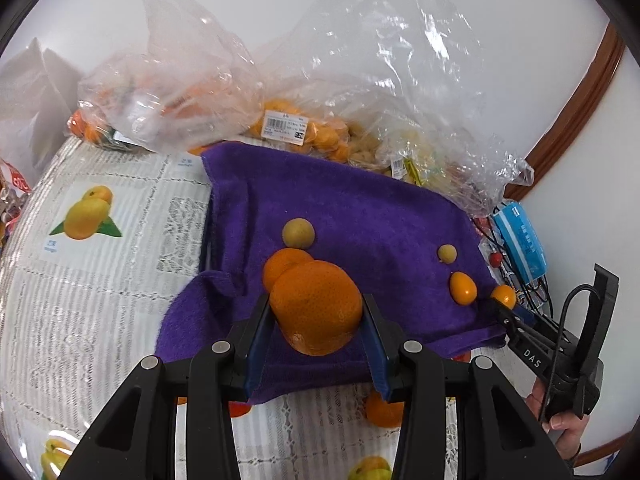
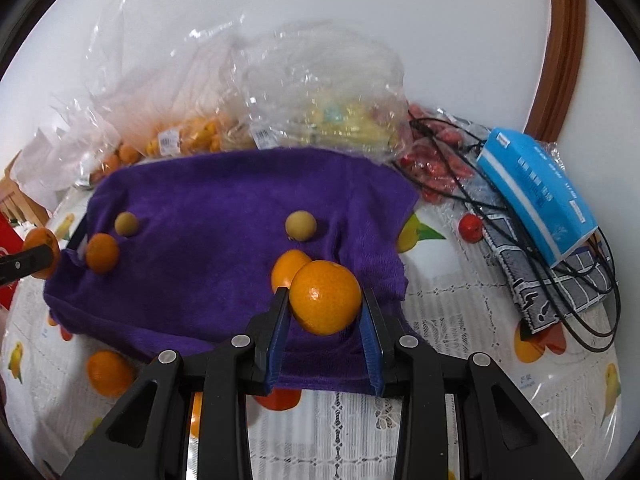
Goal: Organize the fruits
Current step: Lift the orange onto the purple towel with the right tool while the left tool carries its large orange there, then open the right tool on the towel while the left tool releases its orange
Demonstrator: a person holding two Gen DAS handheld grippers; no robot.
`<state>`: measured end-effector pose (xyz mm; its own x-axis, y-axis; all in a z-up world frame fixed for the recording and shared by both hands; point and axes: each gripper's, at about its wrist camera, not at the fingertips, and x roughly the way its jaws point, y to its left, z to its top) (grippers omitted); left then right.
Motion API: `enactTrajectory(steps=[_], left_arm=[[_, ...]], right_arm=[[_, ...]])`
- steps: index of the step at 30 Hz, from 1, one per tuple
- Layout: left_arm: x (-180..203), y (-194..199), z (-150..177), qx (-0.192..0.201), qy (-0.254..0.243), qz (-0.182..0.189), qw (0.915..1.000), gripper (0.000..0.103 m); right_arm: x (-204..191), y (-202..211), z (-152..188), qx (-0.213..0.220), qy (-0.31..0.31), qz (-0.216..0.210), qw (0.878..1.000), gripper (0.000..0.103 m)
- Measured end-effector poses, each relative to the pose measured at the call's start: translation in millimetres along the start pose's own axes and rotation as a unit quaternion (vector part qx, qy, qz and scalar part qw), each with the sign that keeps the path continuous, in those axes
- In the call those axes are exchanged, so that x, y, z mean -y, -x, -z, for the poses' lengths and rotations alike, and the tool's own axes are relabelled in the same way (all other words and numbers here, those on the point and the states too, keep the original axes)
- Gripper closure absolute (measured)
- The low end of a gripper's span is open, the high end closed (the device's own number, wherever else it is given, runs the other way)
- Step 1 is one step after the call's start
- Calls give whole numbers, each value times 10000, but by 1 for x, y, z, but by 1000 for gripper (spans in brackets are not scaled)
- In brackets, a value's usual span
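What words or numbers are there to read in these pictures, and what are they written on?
"DAS": white letters on the right gripper, seen from the left wrist camera.
Barcode price label on the bag of small oranges: print too small to read.
Blue box: white print too blurred to read.
Tablecloth, small captions under the fruit pictures: too small to read.
Red item at the left edge: white letters cut off, unreadable.

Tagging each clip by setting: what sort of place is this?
Probably a home dining or kitchen table: a fruit-print tablecloth, clear grocery bags of fruit with price labels against a white wall, and a purple towel spread out with loose fruit on it.
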<state>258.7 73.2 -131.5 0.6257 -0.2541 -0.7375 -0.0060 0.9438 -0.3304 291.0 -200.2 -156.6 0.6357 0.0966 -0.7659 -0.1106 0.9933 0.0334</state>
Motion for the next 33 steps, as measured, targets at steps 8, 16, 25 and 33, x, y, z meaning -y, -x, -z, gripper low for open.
enactTrajectory(steps=[8, 16, 25, 33], left_arm=[[10, -24, -1, -215, -80, 37, 9997, 63], [16, -44, 0, -427, -107, -38, 9990, 63], [16, -59, 3, -637, -41, -154, 9978, 63], [22, -61, 3, -727, -66, -287, 9969, 62]], right_arm=[[-1, -15, 8, -134, 39, -6, 9999, 69], [-9, -21, 8, -138, 239, 52, 9996, 69], [-4, -12, 12, -116, 261, -140, 9995, 66], [-5, 27, 22, 79, 253, -242, 9994, 55]])
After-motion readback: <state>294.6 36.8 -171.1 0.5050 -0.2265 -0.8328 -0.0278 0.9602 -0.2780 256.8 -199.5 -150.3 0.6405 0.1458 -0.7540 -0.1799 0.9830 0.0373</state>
